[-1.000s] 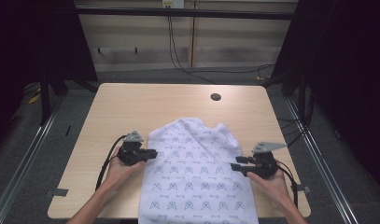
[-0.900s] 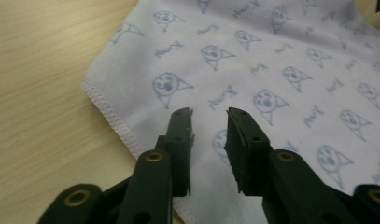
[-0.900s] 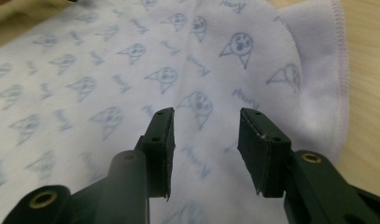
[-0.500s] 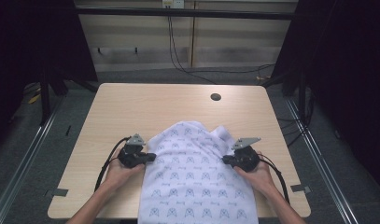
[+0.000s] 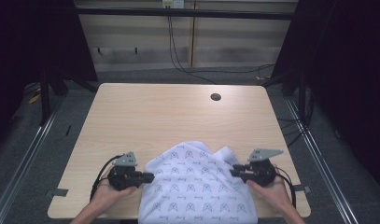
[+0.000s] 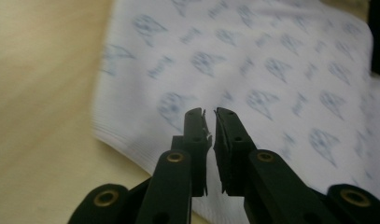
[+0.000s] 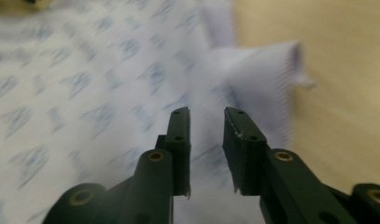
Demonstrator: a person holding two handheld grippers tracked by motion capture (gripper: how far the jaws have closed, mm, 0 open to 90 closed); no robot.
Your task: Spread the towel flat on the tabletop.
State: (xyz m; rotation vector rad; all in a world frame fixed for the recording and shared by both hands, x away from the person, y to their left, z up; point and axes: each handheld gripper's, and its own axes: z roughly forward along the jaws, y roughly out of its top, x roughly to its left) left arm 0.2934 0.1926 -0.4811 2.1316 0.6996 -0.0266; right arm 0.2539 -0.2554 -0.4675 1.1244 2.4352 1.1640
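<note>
the white patterned cloth lies on the near half of the table, spilling over the near edge between my two hands. my left gripper sits at the cloth's left edge, jaws a thin slit apart after just easing open, nothing pinched between them in the left gripper view. my right gripper is at the right edge by a folded corner, jaws a narrow gap apart and freshly parted, hovering over fabric in the right gripper view. the far half of the table is bare wood apart from a small dark hole.
</note>
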